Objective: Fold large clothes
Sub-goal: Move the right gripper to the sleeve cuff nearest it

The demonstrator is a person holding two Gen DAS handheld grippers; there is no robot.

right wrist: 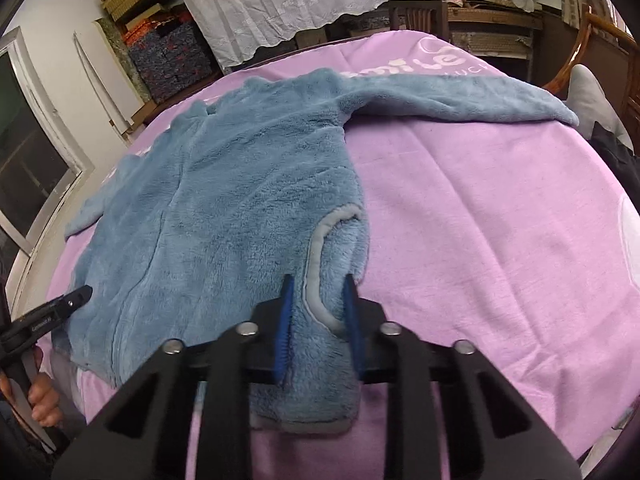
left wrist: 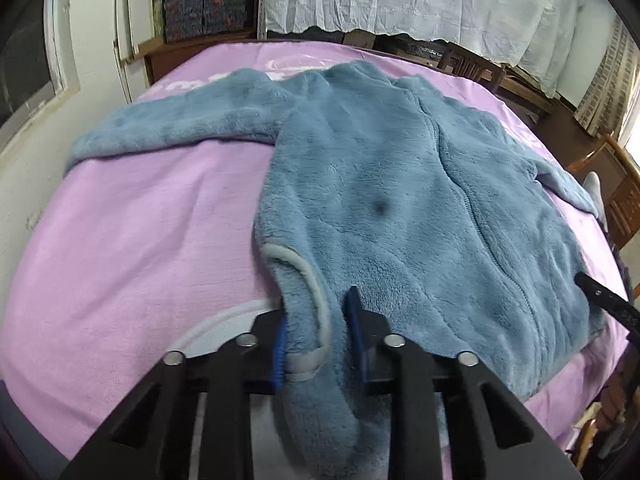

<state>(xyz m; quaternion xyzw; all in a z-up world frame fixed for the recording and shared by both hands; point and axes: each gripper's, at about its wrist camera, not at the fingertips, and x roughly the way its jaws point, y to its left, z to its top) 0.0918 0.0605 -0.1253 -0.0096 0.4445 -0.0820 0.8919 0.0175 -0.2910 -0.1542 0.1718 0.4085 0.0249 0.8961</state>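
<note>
Left wrist view. Nearest the lens, the left gripper (left wrist: pixel 320 322) is seen clenched on the near left hem corner of the blue fleece jacket (left wrist: pixel 400 208), a thick wad of pile and grey binding being pinched between the blue pads (left wrist: pixel 355 320). The jacket is laid front up on the pink bedspread (left wrist: pixel 140 240), its zip (left wrist: pixel 480 232) closed, with one sleeve (left wrist: pixel 160 128) spread flat toward the wall. At the right edge the tip of the other tool is visible.

Right wrist view. The right gripper (right wrist: pixel 318 320) is likewise closed on the opposite hem corner, beside a grey-trimmed pocket opening (right wrist: pixel 324 232); how much cloth is caught is hard to judge through the fisheye distortion. The second sleeve (right wrist: pixel 460 96) is extended across the bedspread.

Progress. No fold is evident yet; the garment is merely spread and gripped at both lower corners. The sleeves and body are judged still to be folded.
</note>
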